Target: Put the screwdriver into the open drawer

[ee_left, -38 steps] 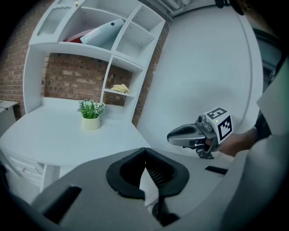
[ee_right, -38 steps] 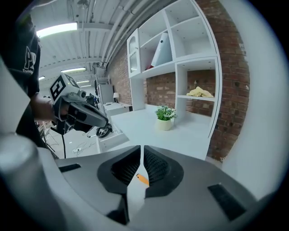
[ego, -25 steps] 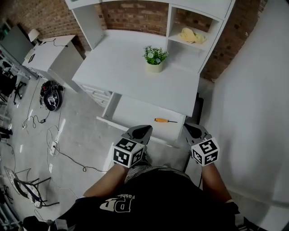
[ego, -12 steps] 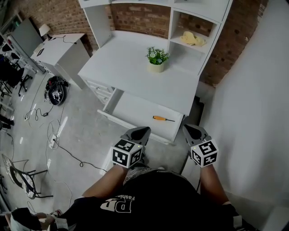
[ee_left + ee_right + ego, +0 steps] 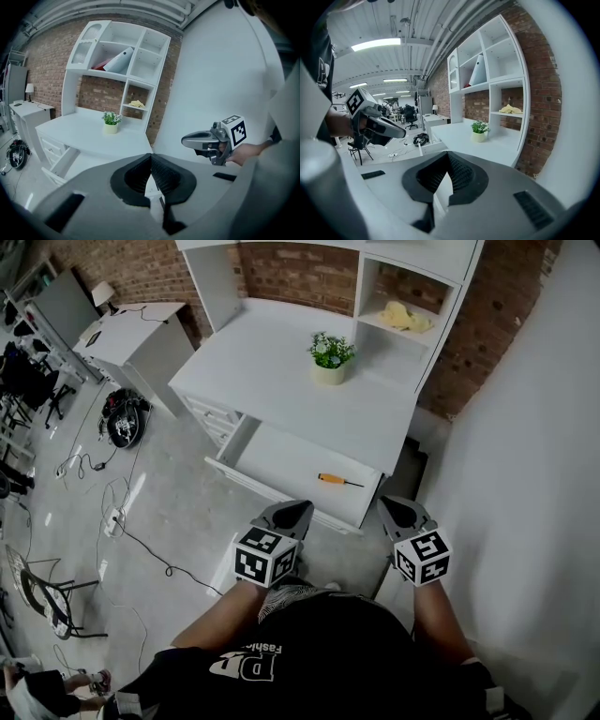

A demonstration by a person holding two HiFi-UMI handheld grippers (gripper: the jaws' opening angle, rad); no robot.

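An orange-handled screwdriver [image 5: 339,480] lies inside the open white drawer [image 5: 279,457] of the desk, near its right end. My left gripper [image 5: 298,511] hovers in front of the drawer's front edge, shut with nothing in it. To its right, level with the drawer's right corner, my right gripper [image 5: 386,505] is also shut and empty. In the left gripper view the jaws [image 5: 151,157] meet at the tips and the right gripper [image 5: 187,139] shows beside them. The right gripper view shows its closed jaws [image 5: 449,157] and the left gripper [image 5: 399,134].
A small potted plant [image 5: 330,359] stands on the desk top [image 5: 272,367]. A yellow cloth [image 5: 405,317] lies in the hutch shelf. A white wall [image 5: 525,456] runs along the right. Left are a side table [image 5: 131,329], cables [image 5: 122,521] and a chair [image 5: 42,601].
The head view has shifted, so the desk and drawer sit slightly higher and further right in the frame. Both grippers stay shut in about the same place; the screwdriver has not moved in the drawer.
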